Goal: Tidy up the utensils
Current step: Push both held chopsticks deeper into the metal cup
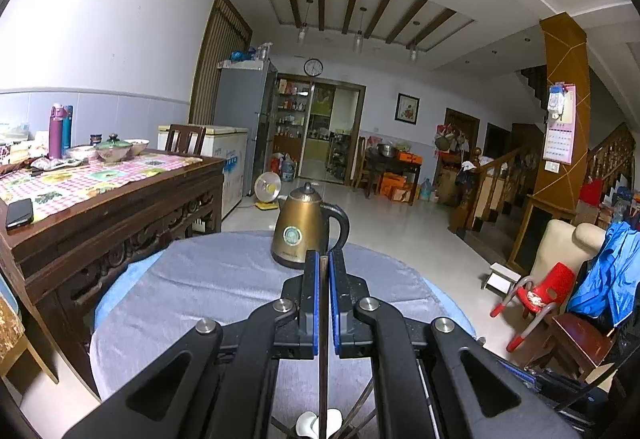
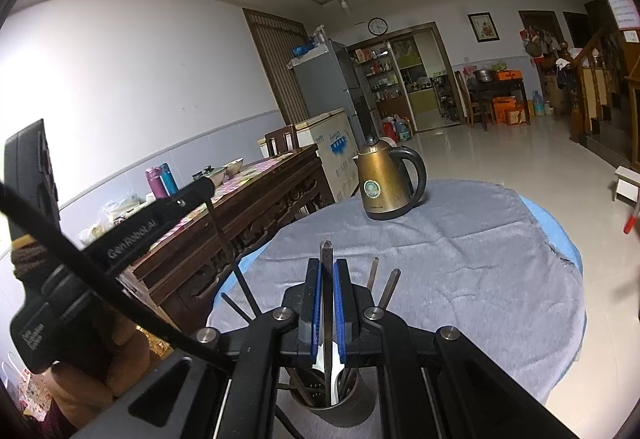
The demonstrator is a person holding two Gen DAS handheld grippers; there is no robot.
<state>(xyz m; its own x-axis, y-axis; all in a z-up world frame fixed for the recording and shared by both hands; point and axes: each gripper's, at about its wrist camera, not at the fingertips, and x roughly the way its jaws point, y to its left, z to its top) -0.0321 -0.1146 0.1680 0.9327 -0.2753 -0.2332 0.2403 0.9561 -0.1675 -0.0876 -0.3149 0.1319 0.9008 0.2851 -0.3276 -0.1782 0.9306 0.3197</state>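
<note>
My left gripper [image 1: 324,259] is shut on a thin dark chopstick [image 1: 322,339] that runs upright between its blue pads; a white spoon [image 1: 308,425] shows below it. In the right wrist view the left gripper [image 2: 206,185] holds that chopstick [image 2: 226,243] over the table. My right gripper [image 2: 327,263] is shut on a flat metal utensil handle [image 2: 327,259] that stands in a dark metal utensil cup [image 2: 332,403]. Several other handles [image 2: 390,285] stick out of the cup.
A bronze electric kettle [image 1: 302,229] stands at the far side of the round table with a grey cloth [image 1: 216,279]; the kettle also shows in the right wrist view [image 2: 386,183]. A carved wooden sideboard [image 1: 120,215] with bowls and flasks is at the left. A red child's chair [image 1: 544,291] stands at the right.
</note>
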